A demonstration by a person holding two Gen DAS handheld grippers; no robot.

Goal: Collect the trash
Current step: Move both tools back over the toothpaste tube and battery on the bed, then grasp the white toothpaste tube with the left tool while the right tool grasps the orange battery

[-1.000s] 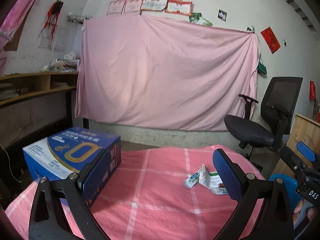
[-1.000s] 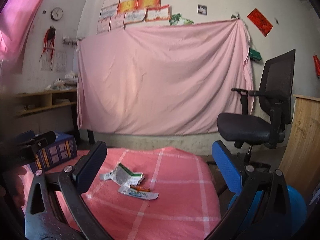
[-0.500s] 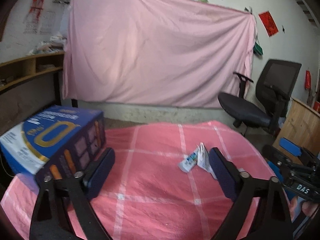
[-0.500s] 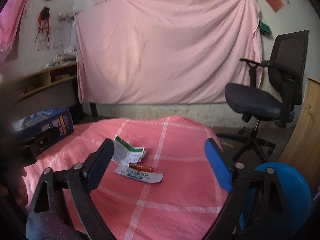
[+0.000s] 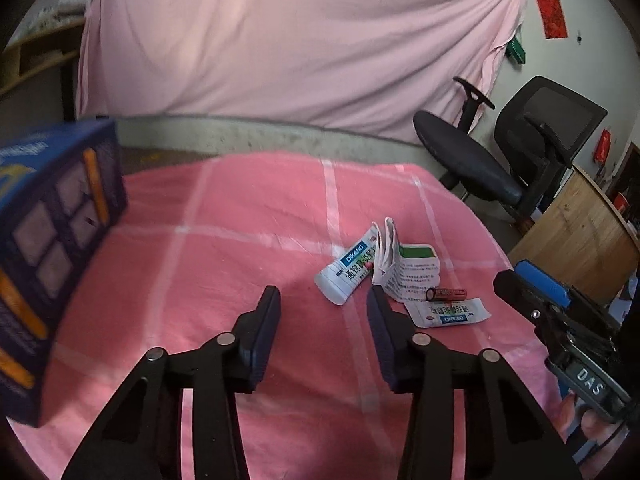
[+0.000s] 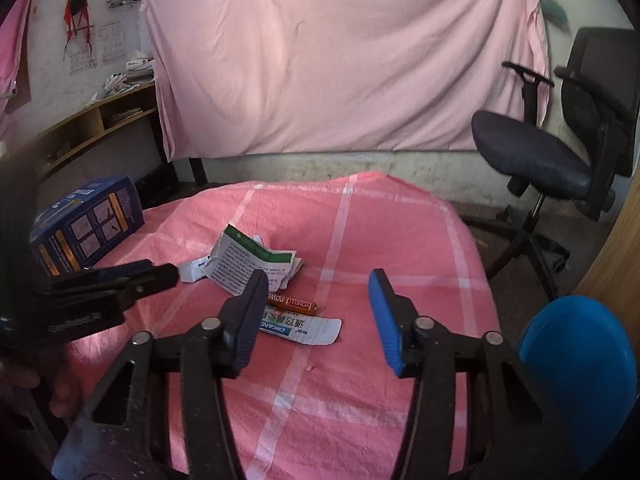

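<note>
Wrappers [image 6: 256,264] and battery [image 6: 292,303] on pink cloth [image 6: 400,248], both grippers [image 5: 322,300] [image 6: 318,284] agape, empty.

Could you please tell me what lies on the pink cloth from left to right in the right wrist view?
Blue box → folded leaflet → battery → flat sachet.

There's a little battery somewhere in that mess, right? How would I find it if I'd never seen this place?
Start at the table with the pink checked cloth and find the heap of white paper scraps near its middle. The battery lies between the folded leaflet with a green band and the flat torn packet with a blue label. It is the only small orange cylinder; everything around it is flat paper.
</note>
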